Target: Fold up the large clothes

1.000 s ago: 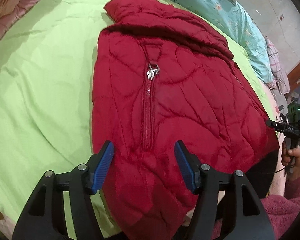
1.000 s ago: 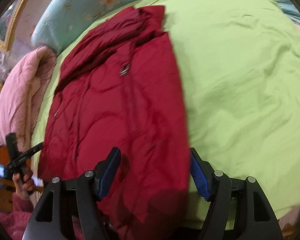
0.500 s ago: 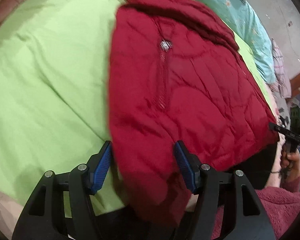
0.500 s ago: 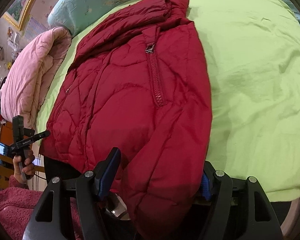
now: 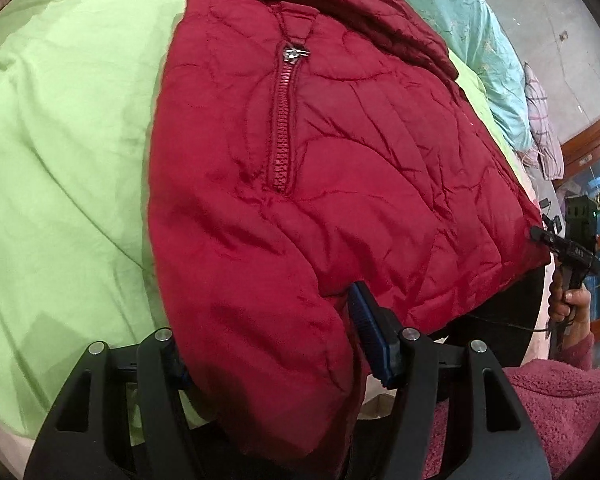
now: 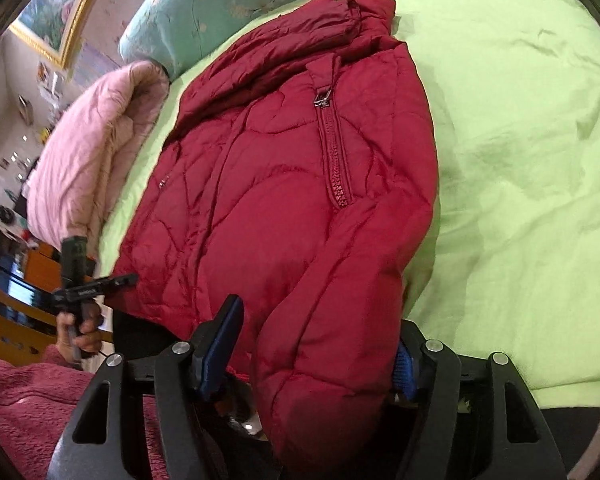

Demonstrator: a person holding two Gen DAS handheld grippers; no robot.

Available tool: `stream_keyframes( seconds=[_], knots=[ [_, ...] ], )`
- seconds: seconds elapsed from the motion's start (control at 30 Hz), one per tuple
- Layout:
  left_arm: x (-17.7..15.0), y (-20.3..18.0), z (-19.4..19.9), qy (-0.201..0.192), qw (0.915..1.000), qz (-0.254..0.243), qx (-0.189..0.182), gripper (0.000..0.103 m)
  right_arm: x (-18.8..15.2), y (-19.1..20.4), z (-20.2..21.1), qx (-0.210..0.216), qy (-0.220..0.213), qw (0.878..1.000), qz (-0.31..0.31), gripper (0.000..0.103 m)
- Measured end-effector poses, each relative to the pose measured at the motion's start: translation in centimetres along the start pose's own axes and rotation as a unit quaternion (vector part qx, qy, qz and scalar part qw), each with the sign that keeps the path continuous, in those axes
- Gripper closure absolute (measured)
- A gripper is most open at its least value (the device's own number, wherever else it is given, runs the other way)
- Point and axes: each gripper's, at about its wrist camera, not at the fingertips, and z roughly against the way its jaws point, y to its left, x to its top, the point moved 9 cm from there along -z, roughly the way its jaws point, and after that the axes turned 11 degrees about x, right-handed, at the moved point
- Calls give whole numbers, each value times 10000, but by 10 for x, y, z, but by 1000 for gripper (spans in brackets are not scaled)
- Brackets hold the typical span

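Left gripper (image 5: 274,346) has its jaws about half spread around a puffy fold of the quilted red zip-up jacket (image 5: 332,168); grip's hard to call. Right gripper (image 6: 318,346) is closing on the same hem bulge. The jacket stretches toward 12 o'clock across the lime-green bedsheet (image 6: 520,140).

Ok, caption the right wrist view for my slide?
Right gripper closing around the red quilted jacket's hanging hem at the green bedspread's edge.
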Motion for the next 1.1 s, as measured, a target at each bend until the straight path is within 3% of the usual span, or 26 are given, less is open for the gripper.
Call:
stream_keyframes(
  seconds=[0.1, 0.3, 0.73, 1.1],
  knots=[
    [-1, -6, 3, -167, 9995, -251, 119, 68, -2, -2, 3, 122, -41, 9998, -135, 54],
    [10, -13, 18, -474, 9984, -287, 67, 85, 4, 6, 8, 177, -118, 9998, -22, 74],
    [66, -31, 84, -1598, 9864, -379, 105, 88, 52, 56, 39, 468, -951, 9934, 442, 81],
    [128, -29, 108, -2229, 9748, -81, -46, 88, 103, 60, 59, 655, -1748, 9816, 394, 81]
  ],
)
